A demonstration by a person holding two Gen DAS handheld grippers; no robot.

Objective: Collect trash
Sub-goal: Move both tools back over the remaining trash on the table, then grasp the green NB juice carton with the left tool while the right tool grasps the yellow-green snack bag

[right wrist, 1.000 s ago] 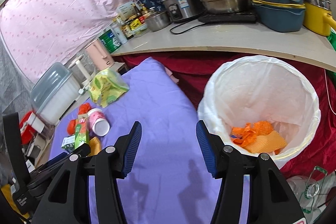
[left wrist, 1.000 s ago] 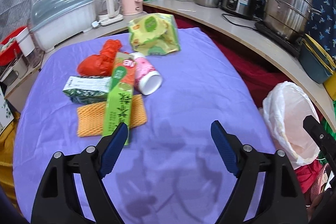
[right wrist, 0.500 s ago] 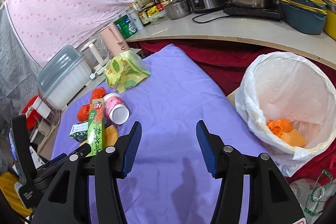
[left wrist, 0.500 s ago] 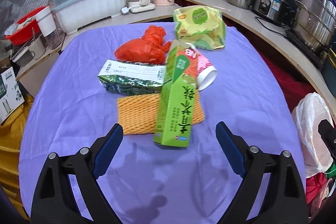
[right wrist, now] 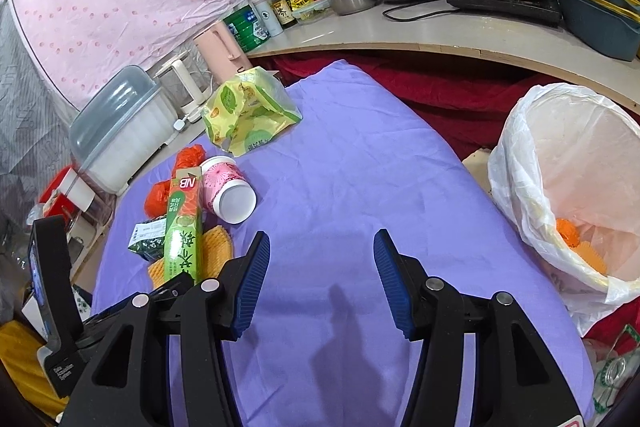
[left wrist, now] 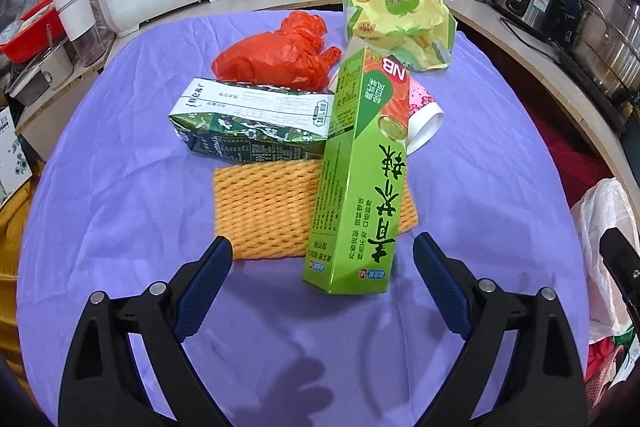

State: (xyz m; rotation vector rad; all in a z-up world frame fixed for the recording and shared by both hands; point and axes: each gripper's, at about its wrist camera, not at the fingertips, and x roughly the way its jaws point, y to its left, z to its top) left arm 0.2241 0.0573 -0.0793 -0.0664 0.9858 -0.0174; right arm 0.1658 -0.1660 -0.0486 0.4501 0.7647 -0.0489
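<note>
Closing in on the heap of rubbish, the left gripper (left wrist: pixel 322 259) is now hanging low over the purple cloth (left wrist: pixel 120 227) with its jaws spread wide and nothing between them, wider than they stood a second ago and the pile looming far larger than it did then; the near end of the green tea carton (left wrist: pixel 360 187) is lying just ahead of the gap, the carton resting across the orange foam net (left wrist: pixel 260 211) and leaning on the pink paper cup (left wrist: pixel 424 119); beside it the green-and-white milk carton (left wrist: pixel 252 123), the crumpled red plastic bag (left wrist: pixel 276 55) and the yellow-green snack bag (left wrist: pixel 400 19) are waiting untouched. The right gripper (right wrist: pixel 320 271) is hovering over bare cloth, half open and empty, having swung away from the white-lined trash bin (right wrist: pixel 520 155), which has slid to the right edge of its view with orange scraps lying in its bottom. That shift is suggesting one drop is finished and the next pick is starting, probably the tea carton, though the carton is not yet between the pads.
</note>
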